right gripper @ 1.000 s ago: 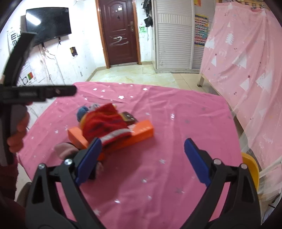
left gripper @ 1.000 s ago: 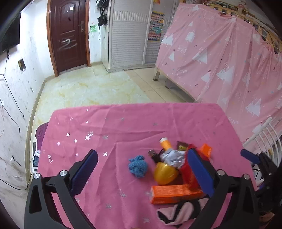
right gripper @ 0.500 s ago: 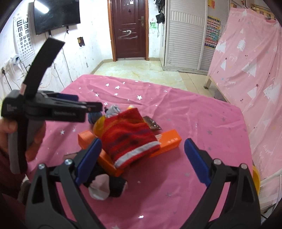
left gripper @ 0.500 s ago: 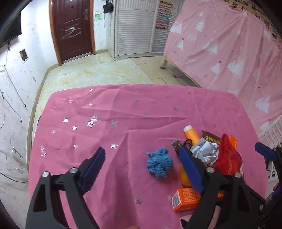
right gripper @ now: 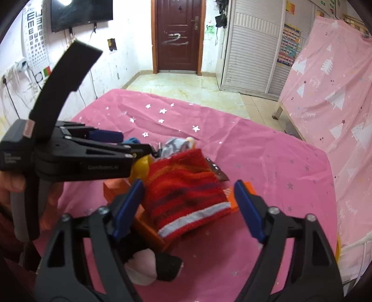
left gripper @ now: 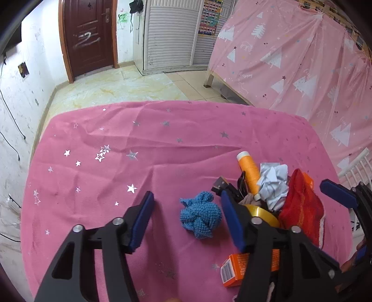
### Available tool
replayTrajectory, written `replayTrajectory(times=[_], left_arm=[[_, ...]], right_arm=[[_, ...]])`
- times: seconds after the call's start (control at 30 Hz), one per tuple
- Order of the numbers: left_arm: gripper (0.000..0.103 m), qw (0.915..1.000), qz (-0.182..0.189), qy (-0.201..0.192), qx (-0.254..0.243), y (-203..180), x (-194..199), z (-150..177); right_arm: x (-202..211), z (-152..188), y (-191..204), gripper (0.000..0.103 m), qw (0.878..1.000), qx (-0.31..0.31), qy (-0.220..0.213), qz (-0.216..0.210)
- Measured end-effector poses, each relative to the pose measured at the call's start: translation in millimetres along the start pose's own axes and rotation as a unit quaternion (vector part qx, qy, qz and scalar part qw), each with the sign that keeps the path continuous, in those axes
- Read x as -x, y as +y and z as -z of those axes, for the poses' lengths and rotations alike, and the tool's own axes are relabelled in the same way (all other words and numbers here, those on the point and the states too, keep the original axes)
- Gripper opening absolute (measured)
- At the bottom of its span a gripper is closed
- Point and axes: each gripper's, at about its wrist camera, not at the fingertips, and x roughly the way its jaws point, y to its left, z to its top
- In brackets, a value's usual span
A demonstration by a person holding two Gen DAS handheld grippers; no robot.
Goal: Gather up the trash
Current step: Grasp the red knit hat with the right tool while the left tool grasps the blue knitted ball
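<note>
A pile of trash lies on the pink star-print tablecloth (left gripper: 139, 148). A blue knitted ball (left gripper: 200, 217) sits between the open fingers of my left gripper (left gripper: 187, 218). To its right are an orange bottle (left gripper: 249, 170), crumpled paper (left gripper: 273, 183), a yellow round thing (left gripper: 265, 215), a red striped sock (left gripper: 301, 209) and an orange box (left gripper: 239, 269). My right gripper (right gripper: 190, 209) is open around the red sock (right gripper: 186, 197), which lies on the orange box (right gripper: 151, 230). A black-and-pink sock (right gripper: 153, 267) lies near it.
A pink curtain (left gripper: 302, 58) hangs at the right. A brown door (left gripper: 88, 34) and white shutter doors (left gripper: 169, 32) stand at the back. A TV (right gripper: 81, 11) and eye chart (right gripper: 34, 32) hang on the left wall. My left gripper (right gripper: 69, 160) shows in the right wrist view.
My left gripper has moved left and lower until the blue knitted ball sits between its fingers. My right gripper has moved closer, and its fingers now flank the red sock.
</note>
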Motion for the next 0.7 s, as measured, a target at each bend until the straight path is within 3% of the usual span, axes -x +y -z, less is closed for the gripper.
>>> replayTrajectory(times=[0.07, 0.1, 0.27, 0.7], left_arm=[[0.028, 1.0, 0.0, -0.001, -0.003, 0, 1, 1], [0.025, 1.0, 0.001, -0.001, -0.004, 0, 2, 2], [0.024, 1.0, -0.002, -0.006, -0.002, -1, 6, 8], [0.024, 0.9988, -0.007, -0.047, 0.01, 1, 58, 1]], right_arm=[[-4, 0, 0, 0.061, 1.0, -0.002, 0.006, -0.001], [-8, 1, -2, 0.057, 1.0, -0.004, 0.011, -0.002], [-5, 5, -8, 0.026, 1.0, -0.012, 0.007, -0.004], [24, 8, -33, 0.023, 0.997, -0.054, -0.048, 0.007]])
